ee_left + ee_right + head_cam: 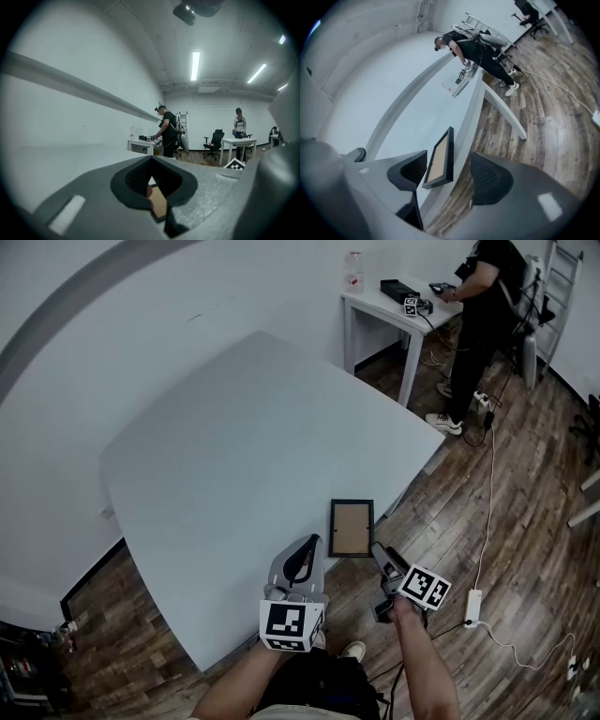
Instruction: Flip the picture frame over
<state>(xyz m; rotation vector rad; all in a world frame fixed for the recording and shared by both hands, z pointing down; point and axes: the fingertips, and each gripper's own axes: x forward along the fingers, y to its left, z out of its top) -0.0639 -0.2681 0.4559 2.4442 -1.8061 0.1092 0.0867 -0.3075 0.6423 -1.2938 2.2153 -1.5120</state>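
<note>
The picture frame (352, 528) lies flat near the front edge of the table (225, 437), its brown side up. The flip is not started. The right gripper (380, 556) has its jaws apart just beside the frame, and the left gripper (306, 547) has its jaws together on nothing.

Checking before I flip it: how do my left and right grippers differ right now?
The left gripper has its jaws together; the right gripper has them apart. The left gripper sits by the picture frame's near-left corner, the right gripper by its near-right corner. Neither grips the frame.
</note>
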